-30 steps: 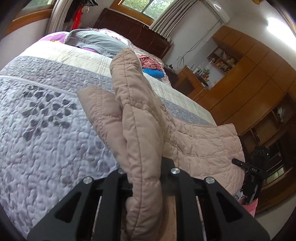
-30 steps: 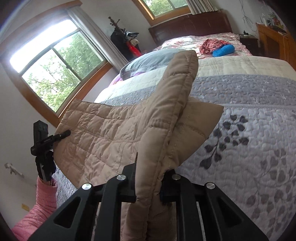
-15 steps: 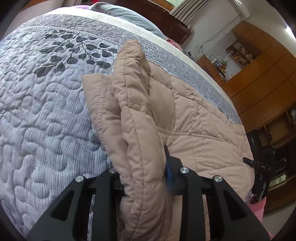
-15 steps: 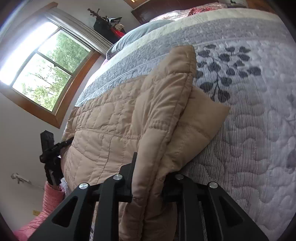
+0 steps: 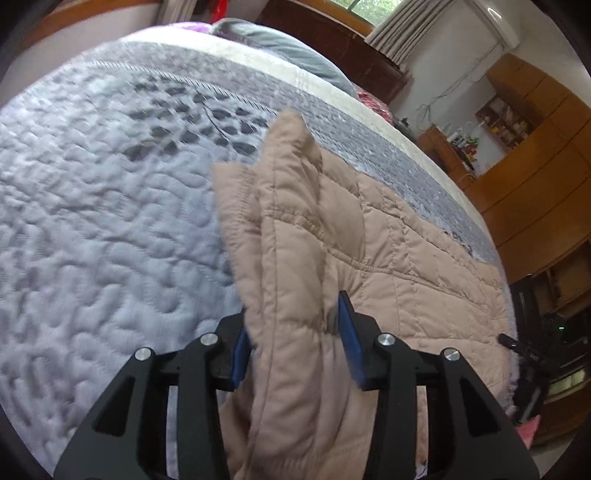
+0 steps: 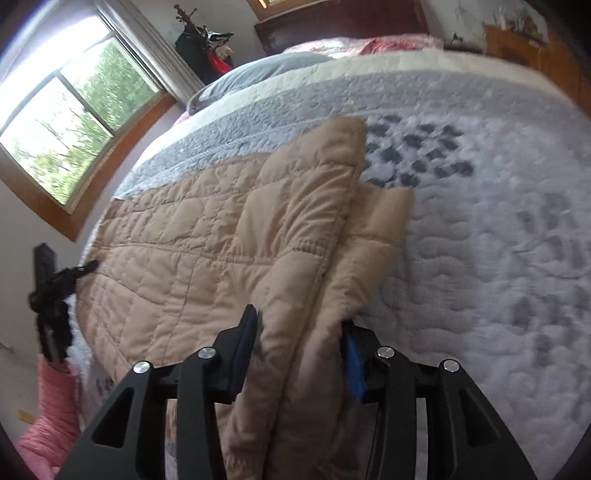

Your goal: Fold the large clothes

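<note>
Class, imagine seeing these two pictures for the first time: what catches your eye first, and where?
The beige quilted jacket spread over the near edge of the grey quilted bedspread. A thick fold of it runs between the opening jaws of the left gripper and the right gripper. A bright window is at upper left.

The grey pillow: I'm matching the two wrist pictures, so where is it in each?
Left wrist: grey pillow at top centre, past the beige quilted jacket.
Right wrist: grey pillow at upper centre-left, right of the window.
Shared landmark: dark headboard behind it.
</note>
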Demonstrator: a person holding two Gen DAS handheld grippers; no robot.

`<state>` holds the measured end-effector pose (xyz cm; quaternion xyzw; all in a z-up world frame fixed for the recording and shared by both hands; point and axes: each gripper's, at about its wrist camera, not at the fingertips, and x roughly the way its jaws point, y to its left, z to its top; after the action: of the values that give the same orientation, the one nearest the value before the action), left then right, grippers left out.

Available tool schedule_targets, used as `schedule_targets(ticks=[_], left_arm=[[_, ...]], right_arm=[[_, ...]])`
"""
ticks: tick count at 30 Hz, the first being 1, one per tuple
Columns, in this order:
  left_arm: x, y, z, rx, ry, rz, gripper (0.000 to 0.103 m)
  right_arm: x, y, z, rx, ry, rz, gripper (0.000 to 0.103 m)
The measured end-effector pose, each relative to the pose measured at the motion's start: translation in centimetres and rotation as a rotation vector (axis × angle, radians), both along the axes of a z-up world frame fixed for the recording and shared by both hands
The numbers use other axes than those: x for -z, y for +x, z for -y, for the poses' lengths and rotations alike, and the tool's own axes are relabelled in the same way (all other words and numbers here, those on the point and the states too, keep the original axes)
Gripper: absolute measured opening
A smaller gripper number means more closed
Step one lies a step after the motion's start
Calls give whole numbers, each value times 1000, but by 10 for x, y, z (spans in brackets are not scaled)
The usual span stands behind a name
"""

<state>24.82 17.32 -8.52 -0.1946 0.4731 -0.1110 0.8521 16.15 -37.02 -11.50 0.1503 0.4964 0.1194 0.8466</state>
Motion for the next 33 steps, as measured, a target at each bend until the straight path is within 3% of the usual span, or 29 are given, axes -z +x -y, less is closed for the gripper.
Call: schedule_targets(ticks=[4,9,13,19,22,27,29,33], left_arm=[[-32,-34,1,-54,138,85,42],[-54,-70,26,-27,208,146,42],[-43,-78,54,41,222,136,42],[-7,-68,69,90,293,91,42],[2,-64,67,94,270,81,42],[-7,-71,67,68,268,71,42],[-18,-82,59,29,222,68,44],[-30,-111,37,-69,112,43,58]], right_arm=[[-29,-26,-8,-8,-85,33,36],[-38,-55,-33,-76,-114,36,33],[-31,-60,-53,-125,-136,20,30],[1,-52,-53,-109,-135,-55,23],[18,-49,-50,-103,-104,-74,22],[11,-50,-44,-93,-69,-73,22],[1,-55,-40,-92,-51,-59,24],[-20,-69,-27,-64,-46,-33,26]])
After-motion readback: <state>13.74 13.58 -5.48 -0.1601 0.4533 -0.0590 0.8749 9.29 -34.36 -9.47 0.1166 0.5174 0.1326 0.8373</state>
